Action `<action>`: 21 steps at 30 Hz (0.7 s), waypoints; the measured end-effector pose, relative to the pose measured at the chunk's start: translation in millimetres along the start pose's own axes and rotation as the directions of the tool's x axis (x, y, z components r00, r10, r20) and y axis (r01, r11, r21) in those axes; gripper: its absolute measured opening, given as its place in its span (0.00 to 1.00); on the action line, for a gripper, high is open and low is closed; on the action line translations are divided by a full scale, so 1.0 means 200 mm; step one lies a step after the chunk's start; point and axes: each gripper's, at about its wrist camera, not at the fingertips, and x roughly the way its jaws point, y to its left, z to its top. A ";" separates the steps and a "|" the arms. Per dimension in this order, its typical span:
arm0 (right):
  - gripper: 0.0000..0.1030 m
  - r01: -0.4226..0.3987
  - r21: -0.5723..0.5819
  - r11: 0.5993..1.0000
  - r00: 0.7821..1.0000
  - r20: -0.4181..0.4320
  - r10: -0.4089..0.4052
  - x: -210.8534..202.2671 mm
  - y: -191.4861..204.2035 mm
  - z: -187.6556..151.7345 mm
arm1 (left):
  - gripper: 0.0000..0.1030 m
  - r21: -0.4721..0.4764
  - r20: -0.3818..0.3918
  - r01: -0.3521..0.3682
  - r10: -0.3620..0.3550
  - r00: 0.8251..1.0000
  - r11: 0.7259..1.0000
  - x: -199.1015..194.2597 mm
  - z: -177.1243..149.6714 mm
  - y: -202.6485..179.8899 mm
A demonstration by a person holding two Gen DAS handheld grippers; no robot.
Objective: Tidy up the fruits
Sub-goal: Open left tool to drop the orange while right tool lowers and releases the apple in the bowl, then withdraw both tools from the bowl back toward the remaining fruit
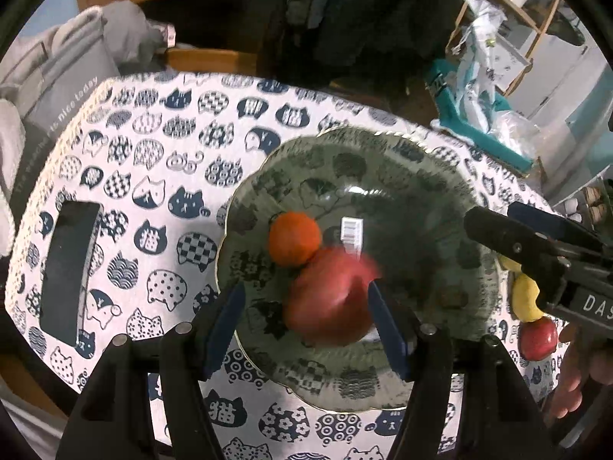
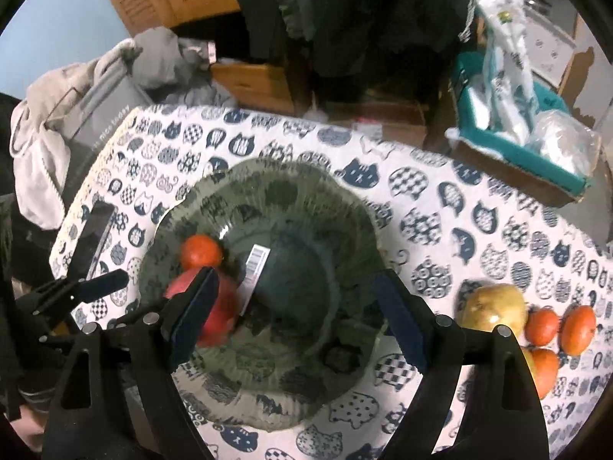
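Your left gripper point(image 1: 306, 318) hangs over the glass plate point(image 1: 383, 165) with its jaws on either side of the blurred red apple point(image 1: 329, 299), not pressing it; an orange point(image 1: 294, 238) touches the apple. From the right wrist, your right gripper point(image 2: 295, 318) stands wide and empty above the plate, other fruit point(image 2: 494, 306) lying right on the tablecloth point(image 2: 459, 207).

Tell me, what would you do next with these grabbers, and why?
Probably swing the right gripper toward the yellow fruit on the tablecloth and close on it. Its jaws stand wide with nothing between them, and the glass plate holds only a tangerine and a red apple, while that fruit and three more tangerines lie outside it.
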 end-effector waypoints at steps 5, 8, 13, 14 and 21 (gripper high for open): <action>0.82 0.046 -0.003 0.999 0.996 0.077 -0.046 -0.16 -0.02 0.00 | 0.66 0.022 0.047 0.011 -0.012 0.999 1.000 -0.10 0.01 -0.05; 0.82 0.070 0.001 0.998 0.989 0.133 -0.069 -0.29 -0.03 0.00 | 0.66 0.035 0.075 0.013 -0.015 0.997 0.999 -0.16 0.01 -0.09; 0.82 0.087 0.016 0.996 0.975 0.206 -0.088 -0.48 -0.06 -0.02 | 0.69 0.048 0.114 0.035 -0.040 0.993 0.998 -0.25 0.02 -0.13; 0.82 0.089 0.019 0.996 0.971 0.220 -0.091 -0.52 -0.07 -0.03 | 0.70 0.055 0.125 0.035 -0.042 0.991 0.998 -0.28 0.02 -0.14; 0.82 0.110 0.034 0.993 0.951 0.287 -0.115 -0.72 -0.12 -0.09 | 0.72 0.072 0.176 0.053 -0.065 0.982 0.996 -0.41 0.02 -0.20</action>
